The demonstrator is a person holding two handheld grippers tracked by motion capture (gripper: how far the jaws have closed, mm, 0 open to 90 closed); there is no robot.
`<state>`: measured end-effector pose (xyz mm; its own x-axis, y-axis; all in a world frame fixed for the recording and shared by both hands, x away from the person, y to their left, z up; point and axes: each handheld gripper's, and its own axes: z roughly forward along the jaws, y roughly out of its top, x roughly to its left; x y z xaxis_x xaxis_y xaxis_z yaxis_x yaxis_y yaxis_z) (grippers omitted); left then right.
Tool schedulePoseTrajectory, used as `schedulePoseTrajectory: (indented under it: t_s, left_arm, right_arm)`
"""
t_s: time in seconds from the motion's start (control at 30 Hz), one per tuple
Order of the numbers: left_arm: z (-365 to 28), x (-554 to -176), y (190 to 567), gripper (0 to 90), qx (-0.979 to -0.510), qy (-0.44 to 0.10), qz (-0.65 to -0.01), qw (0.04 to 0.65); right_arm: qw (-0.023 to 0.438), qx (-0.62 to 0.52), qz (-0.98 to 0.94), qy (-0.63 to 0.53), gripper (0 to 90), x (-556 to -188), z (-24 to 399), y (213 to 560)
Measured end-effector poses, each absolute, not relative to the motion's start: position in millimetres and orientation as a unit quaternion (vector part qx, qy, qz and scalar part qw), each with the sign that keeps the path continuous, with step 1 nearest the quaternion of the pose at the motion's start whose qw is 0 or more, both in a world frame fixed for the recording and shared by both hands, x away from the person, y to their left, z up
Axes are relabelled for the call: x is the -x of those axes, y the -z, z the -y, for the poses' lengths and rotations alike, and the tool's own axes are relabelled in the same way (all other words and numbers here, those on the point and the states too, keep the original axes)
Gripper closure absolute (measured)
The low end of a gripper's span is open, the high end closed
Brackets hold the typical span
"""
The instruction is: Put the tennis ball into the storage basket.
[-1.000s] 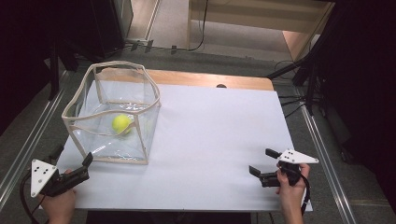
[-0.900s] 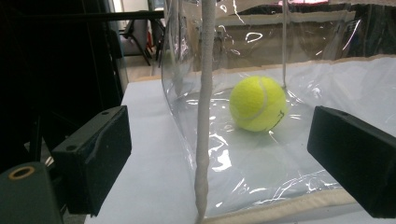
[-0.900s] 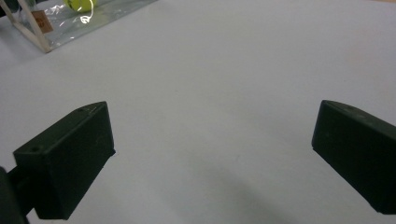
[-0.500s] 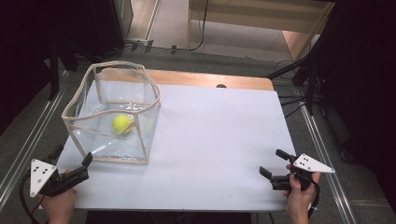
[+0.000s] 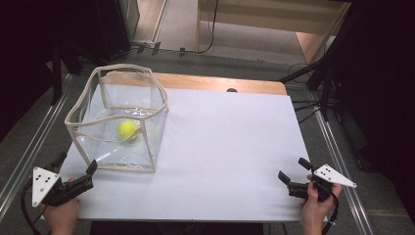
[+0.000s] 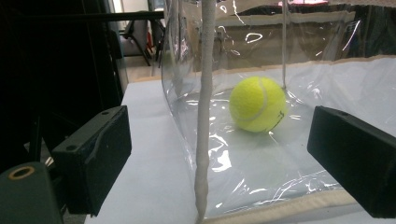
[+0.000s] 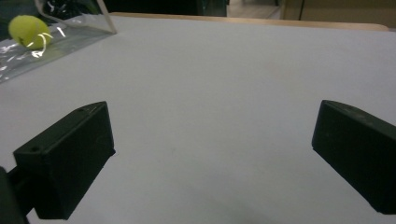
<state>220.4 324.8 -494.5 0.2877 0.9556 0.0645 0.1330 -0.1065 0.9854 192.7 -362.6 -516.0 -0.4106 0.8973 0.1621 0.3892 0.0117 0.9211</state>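
L gripper (image 5: 76, 164): jaws spread wide, nothing between the pads; held low at near-left table corner, aimed at the near corner of the clear bag (image 5: 117, 120); in the left gripper view the bag's beige corner seam (image 6: 203, 116) stands upright between the two jaws, close in front, not touched as far as I can tell; reads as a line-up on that corner, prob. to pinch or steady the wall.

R gripper (image 5: 292, 172): also released, jaws wide apart, empty; rests at near-right edge, well apart from the bag; right gripper view looks across bare white tabletop (image 7: 224, 79); judged parked, out of the way so the L side can work w/o crowding.

Tennis ball (image 5: 127, 129): yellow-green, sits on the bag floor inside, roughly mid-compartment, slightly toward the near wall; also seen thru the plastic (image 6: 258, 103) just beyond the seam.

Bag: open-topped, soft clear walls w/ beige trim, rim sagging and wavy; stands on far-left part of table (image 5: 230, 147); walls thin, so a corner seam is the stiffest place to grab; a pinch on bare film would likely crumple.

Judgement: ball looks placed; L gripper's next contact, if any, is the bag itself.
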Motion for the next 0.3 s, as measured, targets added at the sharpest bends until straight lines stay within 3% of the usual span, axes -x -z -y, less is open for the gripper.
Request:
schedulePoseTrajectory:
  t_s: [0.3]
  left_arm:
    - [-324.8, -220.5, 494.6, 6.8, -0.622, -0.406, -0.437, 0.507]
  right_arm:
    - [0.250, -0.483, -0.678, -0.494, 0.0, -196.5, 357.5, 519.2]
